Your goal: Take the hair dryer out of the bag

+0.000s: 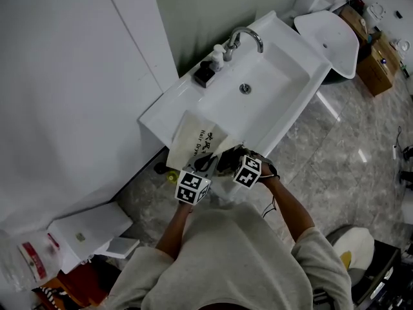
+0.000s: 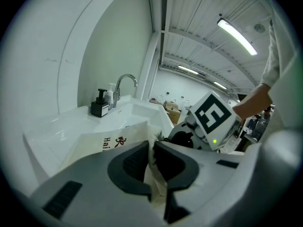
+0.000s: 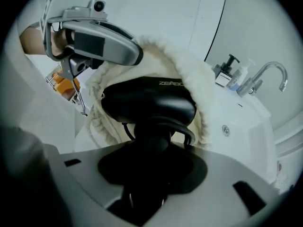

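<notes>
**A:** Right gripper view first. The right tongs [image 3: 149, 174] are clamped about half-wide on the black handle [image 3: 151, 143] of the hair dryer [image 3: 149, 100]. Its head sits at the mouth of the cream bag [image 3: 201, 96], with the fuzzy rim curling round behind it.

**B:** And the left tongs [image 2: 151, 167]?

**A:** Nearly shut, pinching 1 fold of cloth at the bag's edge, just beside the right pair. The bag lies flat on the near corner of the washbasin [image 1: 290, 76], well apart from the faucet [image 1: 245, 37].

**B:** So how would you finish the pull?

**A:** I'd judge it about half done. Hold the left pinch low and firm as an anchor, then draw the dryer straight out along the opening, not sideways. The cord [image 3: 189, 137] loops under the head, so go slowly in case it snags the rim or drags the bag off the basin's edge.
</notes>
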{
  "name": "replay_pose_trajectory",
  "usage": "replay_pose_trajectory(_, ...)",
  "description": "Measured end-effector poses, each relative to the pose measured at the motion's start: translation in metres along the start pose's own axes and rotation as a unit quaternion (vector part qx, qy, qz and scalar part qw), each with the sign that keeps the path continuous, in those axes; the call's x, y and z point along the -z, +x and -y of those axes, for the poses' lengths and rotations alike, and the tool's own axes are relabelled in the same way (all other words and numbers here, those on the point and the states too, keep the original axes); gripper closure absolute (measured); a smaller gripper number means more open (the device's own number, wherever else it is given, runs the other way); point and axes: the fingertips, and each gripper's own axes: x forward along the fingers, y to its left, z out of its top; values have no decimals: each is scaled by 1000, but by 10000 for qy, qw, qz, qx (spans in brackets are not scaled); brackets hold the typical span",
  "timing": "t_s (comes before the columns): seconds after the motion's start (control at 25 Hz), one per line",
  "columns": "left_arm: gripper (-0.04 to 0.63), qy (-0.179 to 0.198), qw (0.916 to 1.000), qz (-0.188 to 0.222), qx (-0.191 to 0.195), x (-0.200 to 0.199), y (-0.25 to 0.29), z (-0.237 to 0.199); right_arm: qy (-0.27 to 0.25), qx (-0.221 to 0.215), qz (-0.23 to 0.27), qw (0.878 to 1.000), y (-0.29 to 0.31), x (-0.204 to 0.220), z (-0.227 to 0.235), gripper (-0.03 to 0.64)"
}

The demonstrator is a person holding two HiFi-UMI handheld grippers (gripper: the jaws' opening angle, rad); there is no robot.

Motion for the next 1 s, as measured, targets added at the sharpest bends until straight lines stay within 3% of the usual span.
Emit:
replay_pose_trajectory(0.32,565,-44,9999,-59,-82,1,0,-5,261,3,446,9987,-24,20,-7,454)
replay_pose_trajectory(0.6,565,-17,9999,-107,-126,3,5,-4,819,63,1071,9908,-50,32,-9,454)
replay_pose_trajectory(0.72,565,20,9998,-123,-130,2,5,-1,1332,46,1506,9796,-62,32,-10,454)
replay_pose_trajectory(1.0,563,90,9998,-125,-155,2,3,5,2309,150,2474,9409,-95,26,0,454)
